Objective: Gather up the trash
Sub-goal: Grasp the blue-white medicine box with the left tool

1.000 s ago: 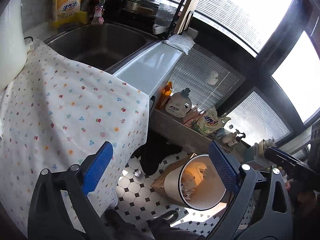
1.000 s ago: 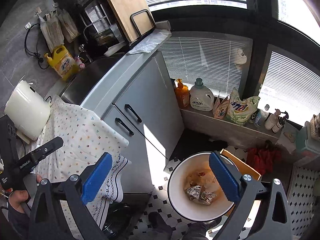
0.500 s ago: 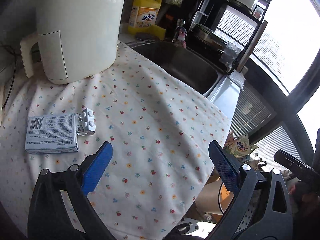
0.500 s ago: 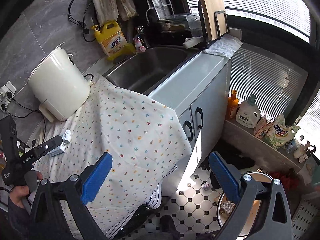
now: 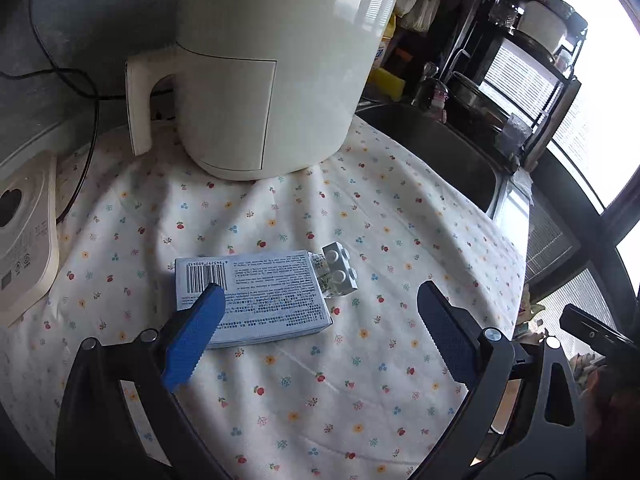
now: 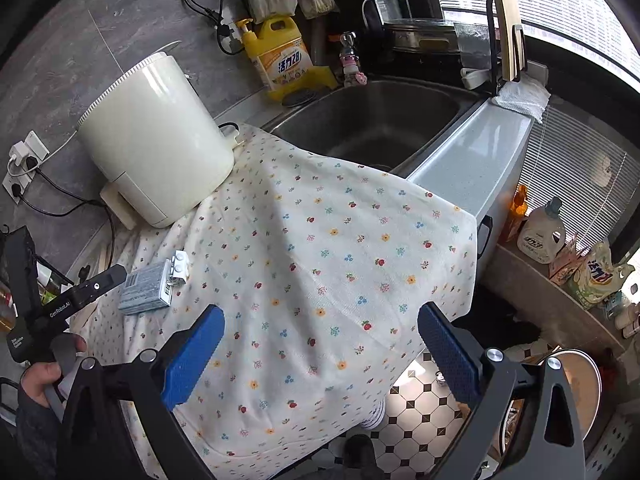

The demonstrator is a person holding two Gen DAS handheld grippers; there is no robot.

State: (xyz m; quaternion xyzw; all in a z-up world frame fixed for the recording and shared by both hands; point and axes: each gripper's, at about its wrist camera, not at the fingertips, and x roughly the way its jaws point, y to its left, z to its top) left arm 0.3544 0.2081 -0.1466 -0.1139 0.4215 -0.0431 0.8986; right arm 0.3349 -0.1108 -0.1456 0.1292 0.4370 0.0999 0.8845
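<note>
A flat white and blue medicine box (image 5: 256, 296) with a barcode lies on the flowered cloth (image 5: 360, 380), with a blister pack (image 5: 338, 272) sticking out of its right end. My left gripper (image 5: 320, 336) is open and empty just above the box, its left pad over the box's near corner. The box (image 6: 146, 286) and blister pack (image 6: 179, 266) also show at the left of the right wrist view. My right gripper (image 6: 320, 356) is open and empty above the cloth's hanging edge. The round bin (image 6: 576, 384) stands on the floor at lower right.
A cream air fryer (image 5: 276, 64) stands behind the box. A white scale (image 5: 26, 232) lies at the left. A steel sink (image 6: 380, 120), yellow detergent bottle (image 6: 280, 56) and dish rack (image 6: 420, 32) are behind. Bottles line a low ledge (image 6: 560, 280). The floor is tiled (image 6: 416, 416).
My left gripper swung from the floor bin up over the counter and closed in on the medicine box. My right gripper rose from above the bin to face the counter.
</note>
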